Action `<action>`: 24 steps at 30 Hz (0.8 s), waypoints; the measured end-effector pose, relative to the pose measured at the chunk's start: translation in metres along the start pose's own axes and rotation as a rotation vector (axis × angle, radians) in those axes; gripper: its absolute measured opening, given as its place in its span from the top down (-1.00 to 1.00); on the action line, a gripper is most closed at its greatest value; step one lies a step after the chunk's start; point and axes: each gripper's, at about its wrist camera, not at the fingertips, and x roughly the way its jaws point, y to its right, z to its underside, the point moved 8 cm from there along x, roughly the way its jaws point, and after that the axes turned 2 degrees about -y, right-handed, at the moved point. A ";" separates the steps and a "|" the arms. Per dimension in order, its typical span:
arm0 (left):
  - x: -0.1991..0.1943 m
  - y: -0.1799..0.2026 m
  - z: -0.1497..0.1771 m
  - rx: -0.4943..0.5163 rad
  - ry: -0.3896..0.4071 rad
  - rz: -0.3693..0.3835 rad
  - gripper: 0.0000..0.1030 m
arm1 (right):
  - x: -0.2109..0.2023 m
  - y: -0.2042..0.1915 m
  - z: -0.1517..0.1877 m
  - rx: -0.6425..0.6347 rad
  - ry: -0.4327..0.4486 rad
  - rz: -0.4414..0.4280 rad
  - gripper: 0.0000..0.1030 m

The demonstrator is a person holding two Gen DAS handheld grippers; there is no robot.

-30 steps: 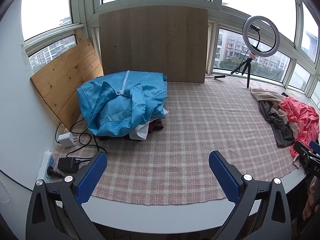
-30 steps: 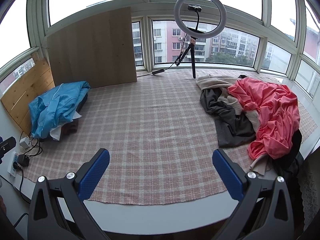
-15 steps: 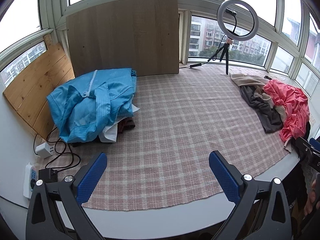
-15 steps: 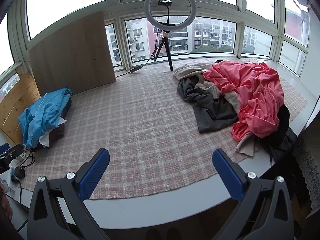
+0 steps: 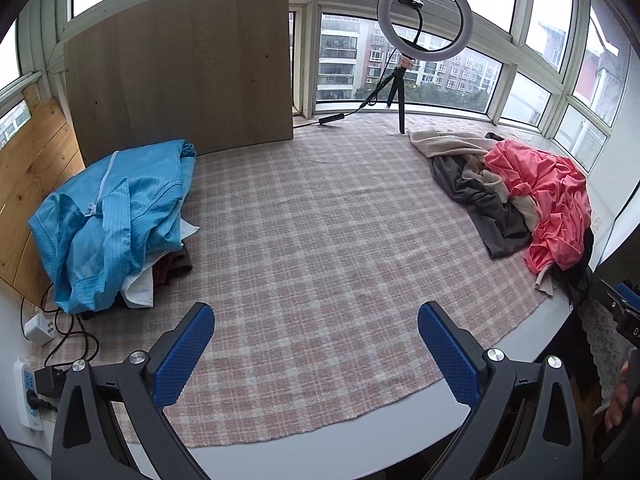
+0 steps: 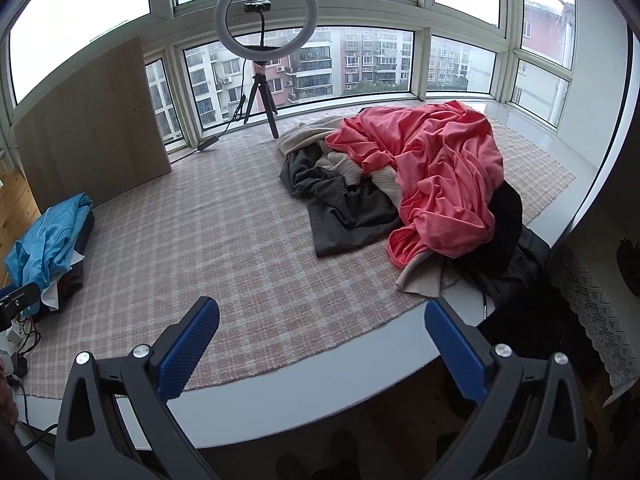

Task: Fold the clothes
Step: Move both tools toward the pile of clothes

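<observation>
Judging from how things lie, the folding is partly done, with more left than finished. At the left of the left wrist view, a stack of clothes sits by the wooden boards, topped by a blue striped garment (image 5: 116,216) laid loosely folded; white and dark red pieces peek out beneath it. How neatly those lower pieces are folded cannot be told.

In the middle of both views the checked mat (image 5: 320,240) lies bare: no garment is spread out for folding. The left gripper (image 5: 316,354) hangs over the mat's near edge at the bottom of its frame, blue pads wide apart and holding nothing.

At the right, below the ring light (image 6: 266,16), the unfolded heap waits: a pink garment (image 6: 436,176) draped on top, a grey garment (image 6: 344,208) spilling toward centre frame, cream knitwear (image 6: 352,168) between them, and black clothing (image 6: 508,216) at the table's edge. The right gripper (image 6: 320,352) faces this heap from the bottom of its frame, jaws spread and empty, well apart from the cloth.

The next step is probably to pull one piece from the heap onto the mat's bare middle.
</observation>
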 end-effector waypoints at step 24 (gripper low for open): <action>0.053 0.140 -0.181 -0.063 0.102 -0.079 -0.99 | 0.193 0.181 -0.241 -0.243 -0.001 0.082 -1.00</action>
